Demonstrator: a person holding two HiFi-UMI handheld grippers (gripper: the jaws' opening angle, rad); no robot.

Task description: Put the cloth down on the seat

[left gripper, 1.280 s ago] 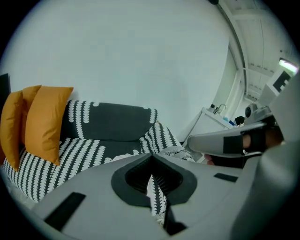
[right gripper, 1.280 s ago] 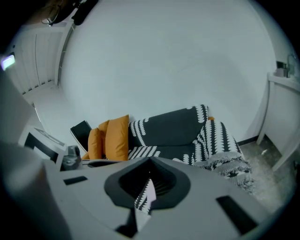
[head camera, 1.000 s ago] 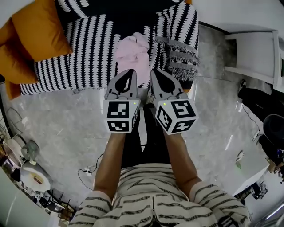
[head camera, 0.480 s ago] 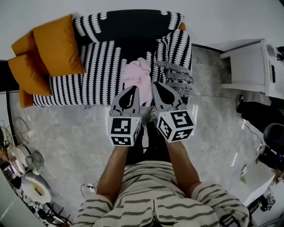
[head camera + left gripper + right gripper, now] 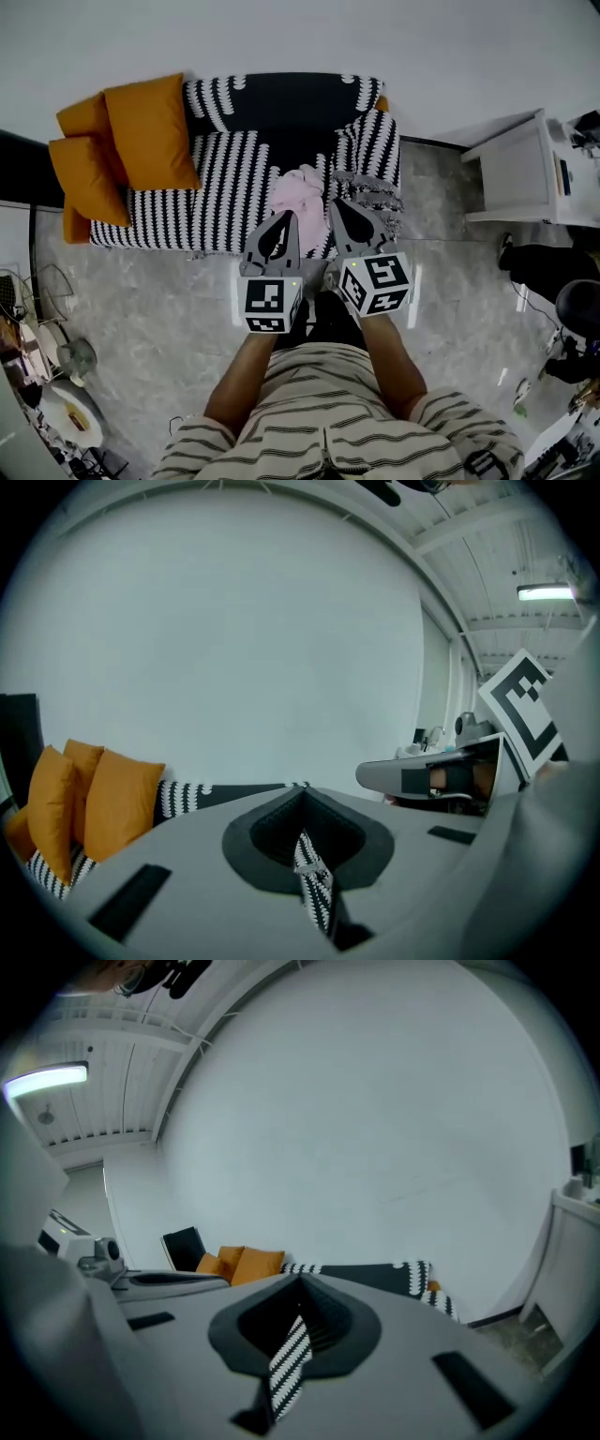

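Note:
A pink cloth (image 5: 298, 192) lies crumpled on the seat of a sofa (image 5: 225, 178) with a black-and-white striped cover. Nothing holds it. My left gripper (image 5: 286, 217) and right gripper (image 5: 337, 202) are side by side just short of the sofa's front edge, tips toward the cloth, both shut and empty. In the left gripper view the left gripper (image 5: 305, 803) shows only a thin slit with striped fabric behind it. The right gripper (image 5: 298, 1286) looks the same in the right gripper view.
Orange cushions (image 5: 127, 141) pile up at the sofa's left end. A fringed striped throw (image 5: 373, 159) hangs over its right arm. A white cabinet (image 5: 523, 173) stands to the right, with dark items (image 5: 558, 281) on the grey floor. Cables and clutter (image 5: 52, 375) lie at lower left.
The view has pulled back from the sofa, so more wall and the whole sofa show. Both grippers have drawn away from the pink cloth, which stays on the seat.

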